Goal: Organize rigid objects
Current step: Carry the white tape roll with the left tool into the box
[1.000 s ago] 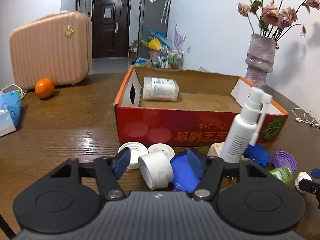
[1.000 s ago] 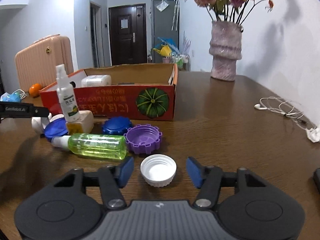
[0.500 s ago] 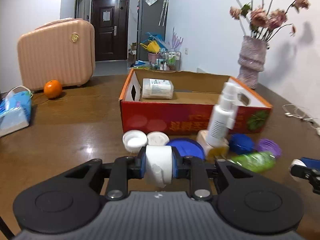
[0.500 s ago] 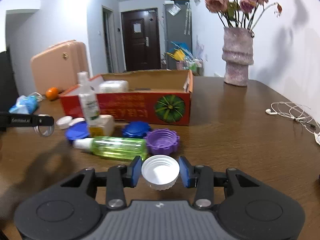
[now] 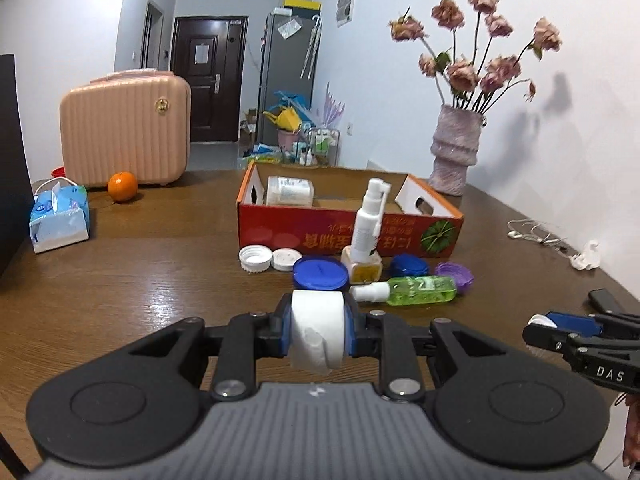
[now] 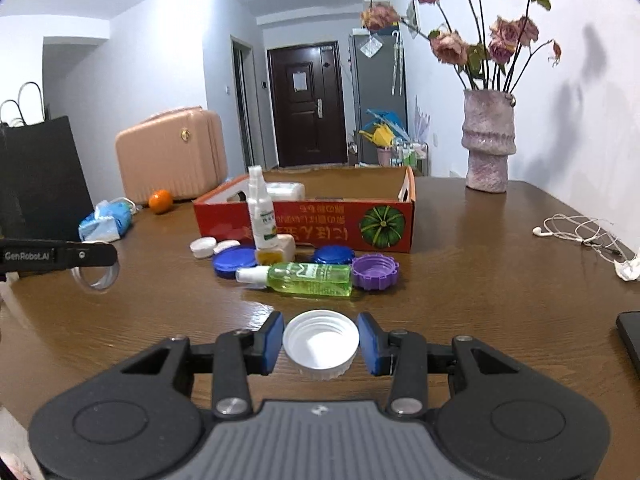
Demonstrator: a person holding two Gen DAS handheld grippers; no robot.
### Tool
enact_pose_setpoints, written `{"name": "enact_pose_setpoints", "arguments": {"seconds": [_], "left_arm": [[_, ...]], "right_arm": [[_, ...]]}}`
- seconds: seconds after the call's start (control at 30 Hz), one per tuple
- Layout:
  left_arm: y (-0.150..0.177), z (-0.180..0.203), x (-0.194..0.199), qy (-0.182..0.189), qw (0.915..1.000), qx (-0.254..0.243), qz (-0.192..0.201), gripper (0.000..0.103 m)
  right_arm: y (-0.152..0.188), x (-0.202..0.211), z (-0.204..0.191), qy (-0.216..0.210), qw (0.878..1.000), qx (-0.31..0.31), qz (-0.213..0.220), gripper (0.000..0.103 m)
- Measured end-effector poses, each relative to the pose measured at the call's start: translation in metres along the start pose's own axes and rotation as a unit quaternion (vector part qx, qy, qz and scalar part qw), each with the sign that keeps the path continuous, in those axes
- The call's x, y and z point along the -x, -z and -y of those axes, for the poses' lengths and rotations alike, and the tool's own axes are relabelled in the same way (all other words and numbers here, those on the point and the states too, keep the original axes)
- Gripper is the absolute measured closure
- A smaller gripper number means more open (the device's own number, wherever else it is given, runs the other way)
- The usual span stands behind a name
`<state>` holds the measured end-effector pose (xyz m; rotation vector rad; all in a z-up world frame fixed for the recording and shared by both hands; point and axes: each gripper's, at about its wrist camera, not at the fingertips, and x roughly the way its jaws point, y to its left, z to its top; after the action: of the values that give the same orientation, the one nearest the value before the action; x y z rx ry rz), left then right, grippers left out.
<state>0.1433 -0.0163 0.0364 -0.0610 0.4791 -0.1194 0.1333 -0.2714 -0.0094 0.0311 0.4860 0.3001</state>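
Bare table (image 5: 140, 280) lies ahead; left tool (image 5: 317, 330) clamps a tape roll (image 5: 317, 326), right tool (image 6: 321, 342) a white cap (image 6: 321, 342).

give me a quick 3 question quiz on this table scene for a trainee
1. True or false: the green bottle stands upright on the table.
2. What sits inside the red box?
A. an orange
B. a white jar
C. a purple lid
3. Fill in: the left gripper is shut on a white ____, and the right gripper is shut on a white ____.

Key
1. False: it lies on its side, beside the purple lid.
2. B: the white jar lies in the box; the orange is on the table by the pink case.
3. tape roll; cap, open side up.
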Motion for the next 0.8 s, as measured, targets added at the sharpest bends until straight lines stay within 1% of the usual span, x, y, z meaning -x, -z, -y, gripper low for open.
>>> {"name": "enact_pose_setpoints", "arguments": {"seconds": [0.13, 0.23, 0.3, 0.4, 0.5, 0.6, 0.67, 0.7, 0.77, 0.8], "left_arm": [[-0.001, 0.002, 0.001, 0.009, 1.0, 0.003, 0.001, 0.079], [-0.008, 0.003, -0.004, 0.016, 0.9999, 0.0, 0.004, 0.079], [-0.021, 0.001, -0.012, 0.025, 0.9996, -0.003, 0.007, 0.079], [-0.055, -0.004, -0.034, 0.048, 0.9987, -0.005, 0.015, 0.079], [-0.1, -0.008, -0.08, 0.069, 0.9976, -0.001, 0.0, 0.079], [-0.144, -0.006, -0.148, 0.076, 0.9966, 0.004, -0.032, 0.079], [-0.167, -0.001, -0.204, 0.073, 0.9953, 0.004, -0.063, 0.079], [-0.174, 0.001, -0.227, 0.065, 0.995, 0.004, -0.076, 0.079], [-0.187, 0.005, -0.279, 0.056, 0.9927, 0.003, -0.107, 0.079], [-0.191, 0.007, -0.306, 0.049, 0.9914, 0.005, -0.121, 0.079]], "right_arm": [[0.003, 0.009, -0.001, 0.002, 1.0, 0.001, 0.003, 0.063], [0.0, 0.01, 0.0, 0.004, 1.0, 0.001, 0.005, 0.063], [-0.006, 0.008, 0.002, 0.0, 1.0, 0.003, 0.011, 0.063], [-0.028, -0.004, 0.007, -0.011, 1.0, 0.011, 0.017, 0.063], [-0.062, -0.025, 0.015, -0.02, 0.999, 0.023, 0.029, 0.063], [-0.107, -0.063, 0.026, -0.028, 0.998, 0.036, 0.032, 0.063], [-0.138, -0.101, 0.035, -0.035, 0.998, 0.039, 0.022, 0.063], [-0.153, -0.123, 0.041, -0.038, 0.999, 0.034, 0.013, 0.063], [-0.179, -0.17, 0.05, -0.043, 0.999, 0.027, -0.014, 0.063], [-0.192, -0.198, 0.055, -0.038, 0.999, 0.026, -0.028, 0.063]]}}
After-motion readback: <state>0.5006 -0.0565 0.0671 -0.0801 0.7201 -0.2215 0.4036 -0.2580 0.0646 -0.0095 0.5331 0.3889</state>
